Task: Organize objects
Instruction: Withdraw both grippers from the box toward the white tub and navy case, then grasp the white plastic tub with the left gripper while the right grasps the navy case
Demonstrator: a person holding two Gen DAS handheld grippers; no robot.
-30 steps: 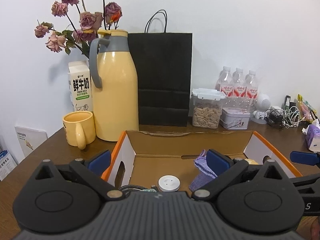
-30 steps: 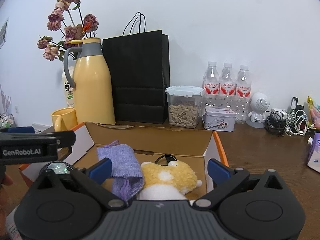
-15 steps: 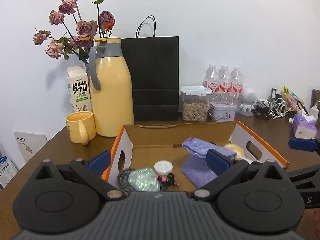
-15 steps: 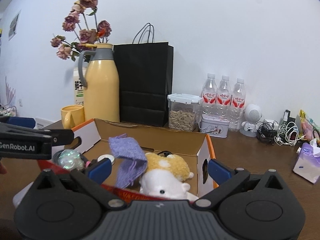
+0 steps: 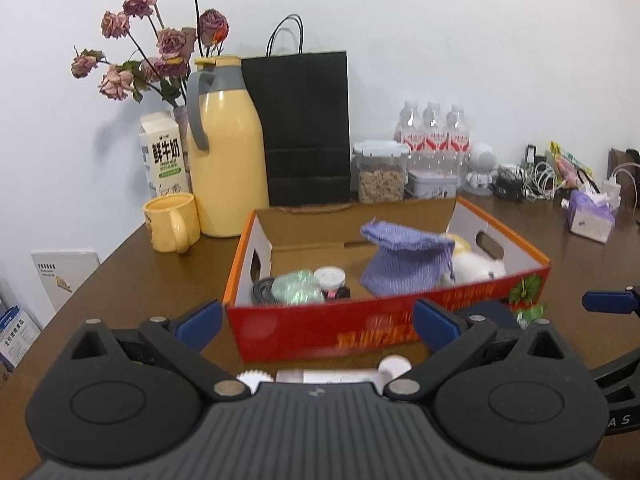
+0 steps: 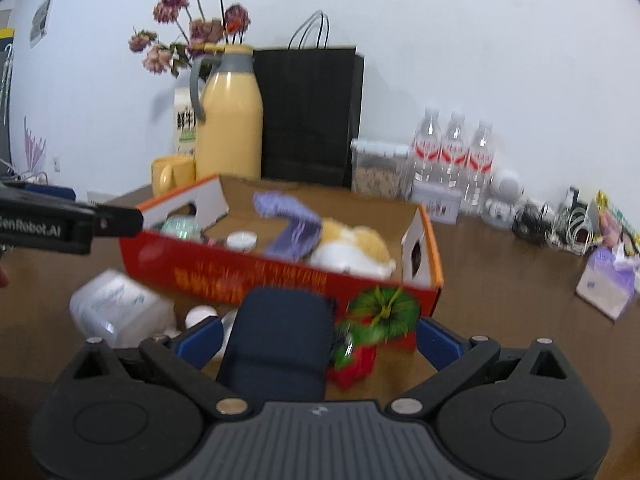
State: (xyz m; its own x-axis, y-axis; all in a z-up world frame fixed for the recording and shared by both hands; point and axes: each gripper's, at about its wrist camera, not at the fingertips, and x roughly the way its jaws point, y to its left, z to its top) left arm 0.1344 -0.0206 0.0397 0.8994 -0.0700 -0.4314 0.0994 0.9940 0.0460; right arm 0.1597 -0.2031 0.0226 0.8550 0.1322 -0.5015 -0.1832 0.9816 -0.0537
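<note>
Both hand-held grippers — left (image 5: pixel 316 324), right (image 6: pixel 318 336) — gape wide, empty, before the red cardboard box (image 6: pixel 280 280); the dark blue pouch (image 6: pixel 276 344) could get nudged aside.

The milk carton (image 5: pixel 165 159) reads "鲜牛奶"; the left gripper's (image 6: pixel 60 227) arm reads "GenRobot.AI"; the box's (image 5: pixel 384 330) yellow print is blurred.

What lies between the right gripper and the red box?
In the right wrist view, a dark blue case and a red strawberry toy lie between the right gripper and the red box.
</note>
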